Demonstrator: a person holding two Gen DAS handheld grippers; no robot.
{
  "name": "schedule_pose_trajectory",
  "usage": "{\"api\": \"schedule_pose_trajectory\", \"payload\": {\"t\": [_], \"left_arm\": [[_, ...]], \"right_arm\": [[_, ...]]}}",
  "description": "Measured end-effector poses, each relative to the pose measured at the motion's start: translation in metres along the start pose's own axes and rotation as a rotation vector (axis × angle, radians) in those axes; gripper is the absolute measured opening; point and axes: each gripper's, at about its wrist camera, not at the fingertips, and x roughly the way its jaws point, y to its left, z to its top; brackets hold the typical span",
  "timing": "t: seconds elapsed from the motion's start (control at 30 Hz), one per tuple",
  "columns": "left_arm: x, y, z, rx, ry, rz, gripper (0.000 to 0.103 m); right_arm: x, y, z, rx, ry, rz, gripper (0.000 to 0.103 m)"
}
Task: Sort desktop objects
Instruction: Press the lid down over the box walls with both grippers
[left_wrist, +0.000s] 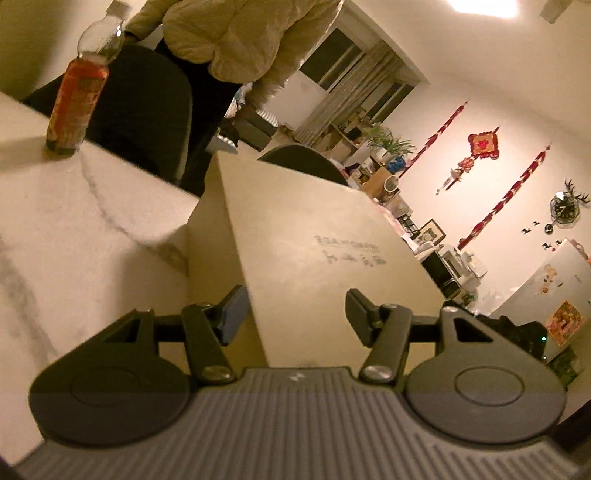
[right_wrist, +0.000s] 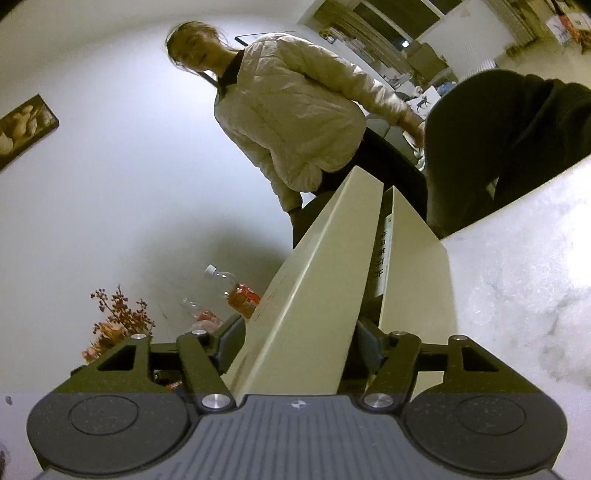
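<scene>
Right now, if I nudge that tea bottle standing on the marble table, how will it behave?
The bottle is tall and narrow on a small base, so it probably tips easily. It looks only partly full, so likely light. Its round body would probably roll on the smooth table.

Faint grey printed lines on pale face of cream box (left_wrist: 314, 236), characters too blurred to read. White strip label (right_wrist: 384, 254) down box's inner flap carries column of dark characters, also illegible. Orange-red label on bottle (left_wrist: 75, 99) standing on marble worktop (left_wrist: 74, 229): print visible, no word legible. Wall clock (left_wrist: 563, 210): dial too small to read.
</scene>
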Motion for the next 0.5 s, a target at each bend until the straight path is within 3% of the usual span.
{"api": "schedule_pose_trajectory", "payload": {"t": [0.5], "left_arm": [[0.03, 0.052, -0.001, -0.276, 0.073, -0.142, 0.064]], "right_arm": [[0.001, -0.009, 0.0, 0.016, -0.047, -0.006, 0.062]]}}
